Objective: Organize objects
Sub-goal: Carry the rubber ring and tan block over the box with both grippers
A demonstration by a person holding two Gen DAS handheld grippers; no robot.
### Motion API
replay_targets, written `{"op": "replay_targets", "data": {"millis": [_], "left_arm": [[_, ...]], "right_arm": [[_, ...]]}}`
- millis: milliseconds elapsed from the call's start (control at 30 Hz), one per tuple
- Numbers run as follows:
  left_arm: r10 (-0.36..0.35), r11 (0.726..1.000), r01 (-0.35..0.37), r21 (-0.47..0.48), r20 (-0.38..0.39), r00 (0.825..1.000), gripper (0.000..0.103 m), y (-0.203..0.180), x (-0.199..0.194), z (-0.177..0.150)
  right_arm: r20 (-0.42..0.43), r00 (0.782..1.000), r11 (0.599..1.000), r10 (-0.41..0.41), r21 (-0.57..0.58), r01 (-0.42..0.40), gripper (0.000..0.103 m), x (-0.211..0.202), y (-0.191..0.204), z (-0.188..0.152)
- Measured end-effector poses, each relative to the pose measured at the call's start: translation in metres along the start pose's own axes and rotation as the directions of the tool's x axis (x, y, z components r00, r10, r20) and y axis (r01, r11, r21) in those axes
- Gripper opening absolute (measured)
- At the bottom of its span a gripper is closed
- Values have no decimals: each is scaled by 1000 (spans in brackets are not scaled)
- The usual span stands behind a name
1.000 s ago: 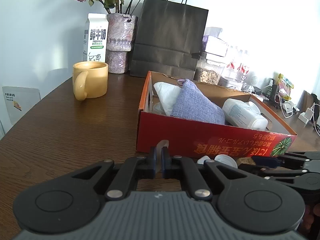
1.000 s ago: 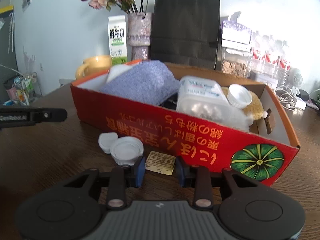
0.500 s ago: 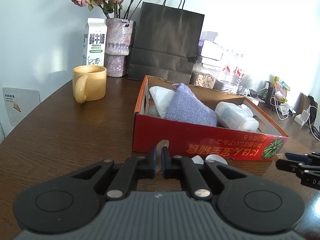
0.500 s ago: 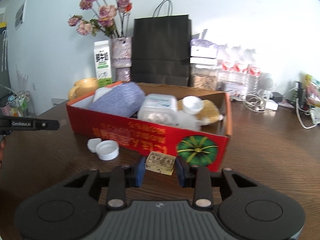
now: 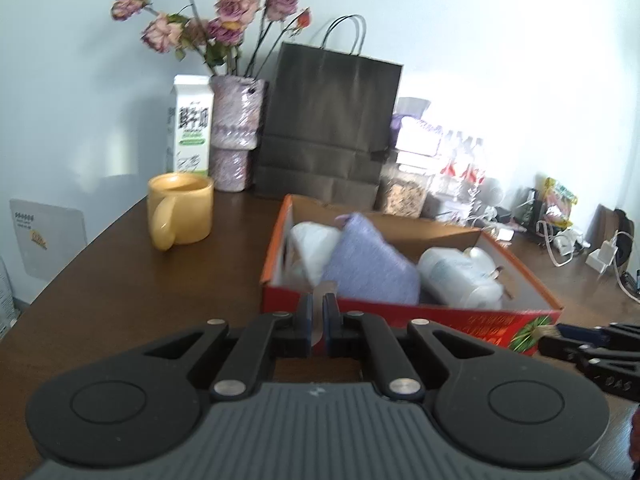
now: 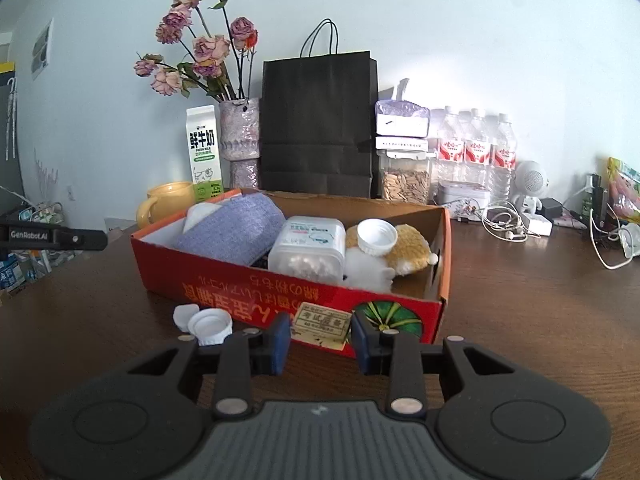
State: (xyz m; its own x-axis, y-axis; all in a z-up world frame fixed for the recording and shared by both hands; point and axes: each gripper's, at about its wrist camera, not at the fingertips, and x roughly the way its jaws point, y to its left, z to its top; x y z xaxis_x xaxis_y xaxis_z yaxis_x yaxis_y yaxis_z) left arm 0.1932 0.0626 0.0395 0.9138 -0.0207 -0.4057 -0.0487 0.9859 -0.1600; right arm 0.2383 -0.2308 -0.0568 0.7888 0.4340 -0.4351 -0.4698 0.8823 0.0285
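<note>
The small tan eraser (image 6: 320, 324) is clamped between the partly open jaws of the right tool (image 6: 320, 338), which has swung from the red box's (image 6: 240, 284) long side to its pumpkin-printed corner. The left tool (image 5: 319, 316), fully closed on a thin pale piece (image 5: 320, 300), has risen above the box's near wall. Judgement: both items are carried clear of the counter (image 6: 540, 300), ready for dropping in. Two white caps (image 6: 204, 322) remain outside.

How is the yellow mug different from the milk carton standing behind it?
The yellow mug is squat, round and open-topped with a handle; the milk carton is tall, boxy and has a closed peaked top. The mug is plain yellow, while the carton is white with dark lettering and a green band. The mug sits nearer the red box; the carton stands back by the wall. Both stand upright on the dark wooden table.
</note>
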Motion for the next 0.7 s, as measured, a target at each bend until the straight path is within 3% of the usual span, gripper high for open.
{"op": "replay_targets", "data": {"millis": [233,700], "left_arm": [[-70,997,69,31,42,997,6,-29,12,20],[-136,990,131,59,82,987,6,-66,61,56]], "right_arm": [[45,999,999,21,-33,-20,32,12,6,23],[122,992,998,45,-40,-41,32,68,5,78]]}}
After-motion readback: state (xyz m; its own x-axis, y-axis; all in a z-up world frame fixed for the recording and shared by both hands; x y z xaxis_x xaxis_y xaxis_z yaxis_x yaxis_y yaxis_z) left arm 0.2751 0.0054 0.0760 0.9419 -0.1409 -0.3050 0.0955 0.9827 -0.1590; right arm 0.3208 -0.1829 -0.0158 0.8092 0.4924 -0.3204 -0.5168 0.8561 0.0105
